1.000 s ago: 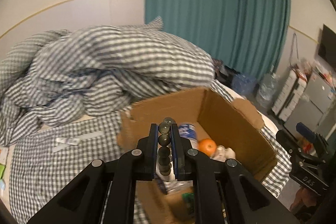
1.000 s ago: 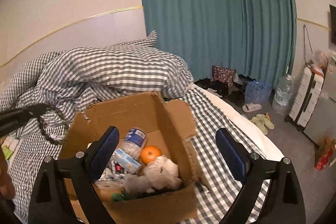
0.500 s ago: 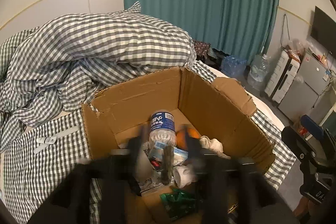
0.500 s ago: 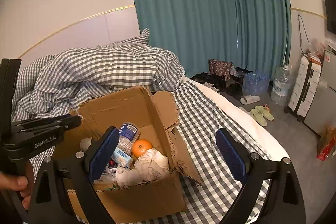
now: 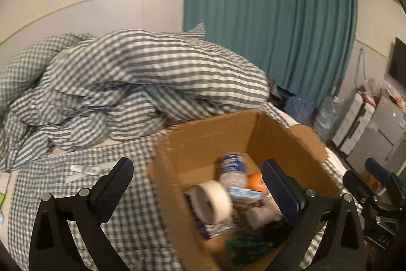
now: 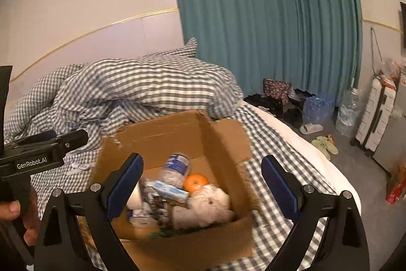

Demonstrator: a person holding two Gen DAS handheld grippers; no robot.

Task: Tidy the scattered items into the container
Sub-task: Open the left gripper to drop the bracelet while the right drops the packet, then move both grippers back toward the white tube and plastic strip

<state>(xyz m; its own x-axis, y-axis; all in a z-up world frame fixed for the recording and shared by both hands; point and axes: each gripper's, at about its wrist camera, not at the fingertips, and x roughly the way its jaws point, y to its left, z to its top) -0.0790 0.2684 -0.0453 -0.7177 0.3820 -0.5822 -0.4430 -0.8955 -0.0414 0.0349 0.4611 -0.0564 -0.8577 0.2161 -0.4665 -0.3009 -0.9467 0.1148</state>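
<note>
Cardboard box [image 5: 203, 141] on the bed takes another item: the left gripper [image 5: 198, 184], whose fingers a second ago were clamped on a dark beaded string, now hangs spread wide and empty above it. The right gripper [image 6: 201, 182] stays open over the box, holding nothing. A white tape roll [image 5: 210, 201] lies inside beside the bottle [image 5: 232, 166] and orange [image 5: 255, 180], while white strips [image 5: 83, 169] still wait on the checked bedsheet [image 5: 76, 194].

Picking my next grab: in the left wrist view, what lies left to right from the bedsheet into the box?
White strip on the sheet → tape roll → water bottle → orange.
</note>
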